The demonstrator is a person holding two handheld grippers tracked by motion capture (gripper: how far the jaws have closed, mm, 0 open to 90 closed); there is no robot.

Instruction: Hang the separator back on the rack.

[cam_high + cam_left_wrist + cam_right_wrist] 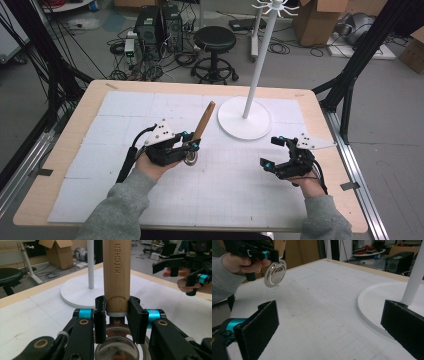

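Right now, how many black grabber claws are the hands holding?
2. The left gripper is clamped on the wooden-handled kitchen tool with a shiny metal head; the right gripper hangs open beside the white round stand base.

We saw a wooden table (pixel 65 150) covered with white gridded sheets (pixel 125 107), standing on a grey floor (pixel 390 100). Beyond it stood a black round stool (pixel 215 40) and two dark computer towers (pixel 159 25) amid tangled cables (pixel 180 60). Cardboard boxes (pixel 315 20) sat at the far right. Black frame struts (pixel 360 55) rose at both sides of the table.
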